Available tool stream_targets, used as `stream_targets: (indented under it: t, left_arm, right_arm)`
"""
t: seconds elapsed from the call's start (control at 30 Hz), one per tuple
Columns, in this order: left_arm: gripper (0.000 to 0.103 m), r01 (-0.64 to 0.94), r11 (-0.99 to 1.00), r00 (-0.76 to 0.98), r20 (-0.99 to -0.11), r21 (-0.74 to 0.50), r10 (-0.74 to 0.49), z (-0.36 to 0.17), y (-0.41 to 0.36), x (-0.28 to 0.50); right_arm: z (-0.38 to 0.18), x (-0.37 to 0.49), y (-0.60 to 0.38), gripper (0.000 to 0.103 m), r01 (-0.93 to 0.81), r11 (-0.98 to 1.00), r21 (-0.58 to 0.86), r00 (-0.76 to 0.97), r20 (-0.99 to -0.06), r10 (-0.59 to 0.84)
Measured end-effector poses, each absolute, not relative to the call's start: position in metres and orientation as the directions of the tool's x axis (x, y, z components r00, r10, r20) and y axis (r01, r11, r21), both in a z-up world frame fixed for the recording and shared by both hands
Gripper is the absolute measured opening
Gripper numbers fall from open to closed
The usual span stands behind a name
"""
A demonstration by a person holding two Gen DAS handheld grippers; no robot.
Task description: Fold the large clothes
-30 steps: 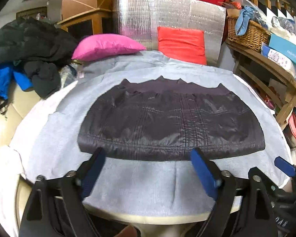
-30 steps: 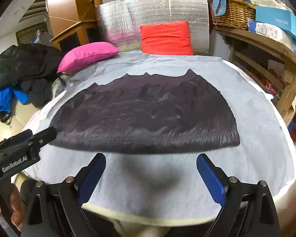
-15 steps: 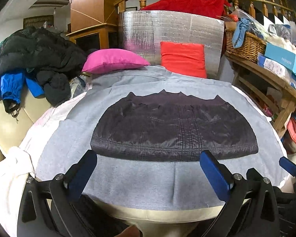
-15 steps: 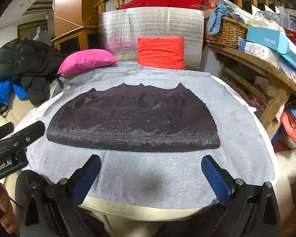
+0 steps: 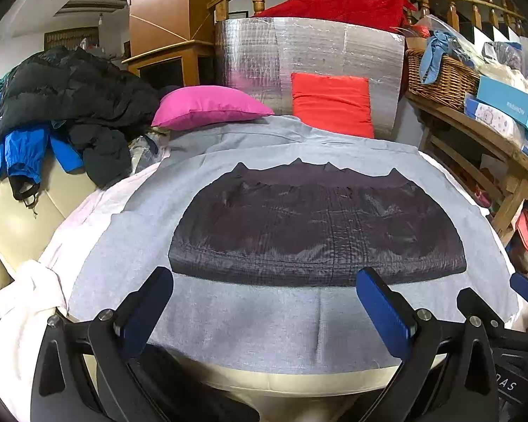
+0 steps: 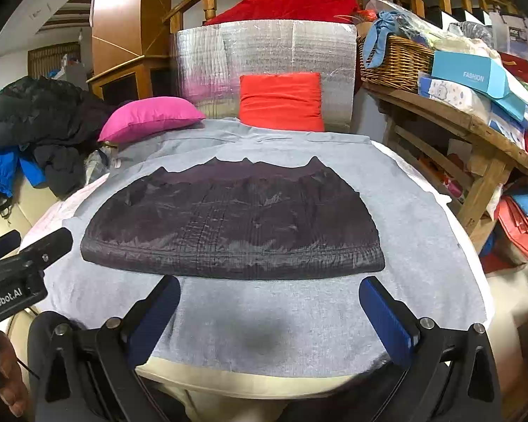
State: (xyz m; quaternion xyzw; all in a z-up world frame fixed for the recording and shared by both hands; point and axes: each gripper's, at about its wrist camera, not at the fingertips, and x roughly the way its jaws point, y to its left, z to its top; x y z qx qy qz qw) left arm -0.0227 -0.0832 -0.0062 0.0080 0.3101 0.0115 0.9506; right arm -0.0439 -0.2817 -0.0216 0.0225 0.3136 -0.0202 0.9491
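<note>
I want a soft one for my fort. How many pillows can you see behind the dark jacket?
2. The pink pillow lies at the back left; the red pillow leans on the silver foil board beside it. More could hide under the clothes pile.

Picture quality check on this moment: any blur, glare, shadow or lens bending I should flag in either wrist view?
Left wrist view: sharp, strong fisheye bending with black corners; glare on the silver foil panel; dark garment shows sheen. Right wrist view: equally sharp and bent; a soft dark shadow falls on the grey sheet between the open right gripper fingers; the left gripper is open too.
</note>
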Motion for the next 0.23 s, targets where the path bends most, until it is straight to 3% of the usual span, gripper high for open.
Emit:
stream_targets:
  t: [0.23]
  left_arm:
    - [0.103,-0.01,1.0,0.817,-0.576,0.027,0.024,-0.0043,-0.0855,-0.0253]
  right_arm:
    - [-0.0222,-0.0436,-0.2823,0.103,0.053,0.998,0.031,0.801,-0.598,-0.024]
